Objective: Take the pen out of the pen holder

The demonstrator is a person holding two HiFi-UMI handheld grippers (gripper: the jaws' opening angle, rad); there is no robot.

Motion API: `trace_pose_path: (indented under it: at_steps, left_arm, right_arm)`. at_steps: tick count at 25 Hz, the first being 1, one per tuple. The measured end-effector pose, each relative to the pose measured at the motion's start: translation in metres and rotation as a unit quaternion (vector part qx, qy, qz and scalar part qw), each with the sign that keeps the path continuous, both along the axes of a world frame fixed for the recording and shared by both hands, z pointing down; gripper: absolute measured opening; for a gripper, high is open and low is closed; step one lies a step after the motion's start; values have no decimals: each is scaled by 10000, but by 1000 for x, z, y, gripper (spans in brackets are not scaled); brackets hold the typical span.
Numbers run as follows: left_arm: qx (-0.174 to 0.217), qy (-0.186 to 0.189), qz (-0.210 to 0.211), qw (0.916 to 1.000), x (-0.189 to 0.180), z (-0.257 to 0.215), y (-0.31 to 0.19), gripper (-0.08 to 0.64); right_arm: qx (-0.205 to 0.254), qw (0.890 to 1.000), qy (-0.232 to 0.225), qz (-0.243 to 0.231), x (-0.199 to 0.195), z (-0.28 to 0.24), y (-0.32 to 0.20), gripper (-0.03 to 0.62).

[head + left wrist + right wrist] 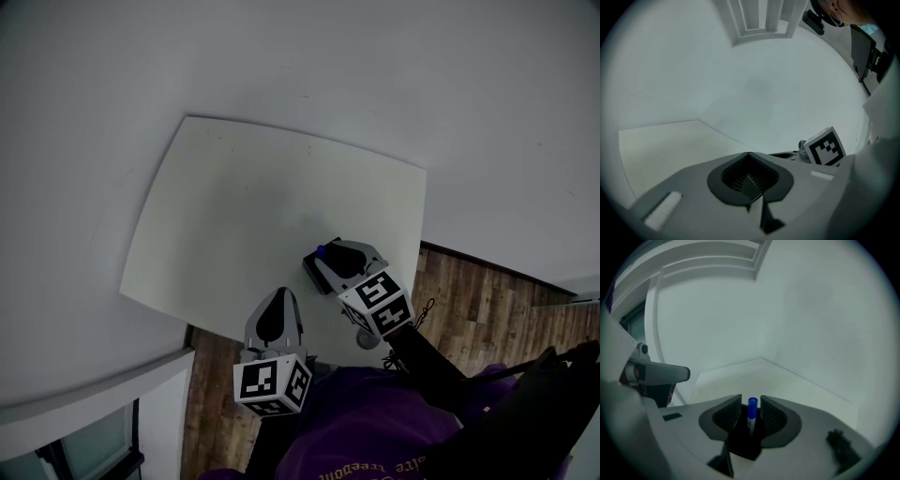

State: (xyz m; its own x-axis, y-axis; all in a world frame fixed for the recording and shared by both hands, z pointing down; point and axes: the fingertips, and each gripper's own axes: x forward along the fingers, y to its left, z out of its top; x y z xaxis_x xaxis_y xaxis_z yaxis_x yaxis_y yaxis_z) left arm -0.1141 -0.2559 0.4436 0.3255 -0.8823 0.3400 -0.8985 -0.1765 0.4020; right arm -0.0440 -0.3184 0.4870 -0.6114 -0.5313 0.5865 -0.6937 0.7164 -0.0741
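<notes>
A pen with a blue cap (752, 407) stands upright in a small black pen holder (744, 442) near the front right edge of the white table (234, 197). My right gripper (751, 398) has one ribbed pad on each side of the pen's cap, with a narrow gap on both sides, so it is open. In the head view the right gripper (328, 253) leans over the holder (311, 270) and only the blue cap (321, 250) shows. My left gripper (279, 294) hovers at the table's front edge, to the left of the holder, shut and empty (749, 154).
The table top carries nothing else. Its right and front edges lie close to the holder, with wooden floor (478, 300) beyond. White wall surrounds the table's far and left sides. A person's purple garment (375, 422) fills the bottom of the head view.
</notes>
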Motion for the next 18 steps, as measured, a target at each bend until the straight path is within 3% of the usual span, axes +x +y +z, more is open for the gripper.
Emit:
trace_pose_path:
  at_steps: [18]
  left_arm:
    - [-67, 27, -118, 9999, -9, 7, -7, 8]
  right_arm:
    - [-131, 9992, 377, -11, -5, 16, -8, 118]
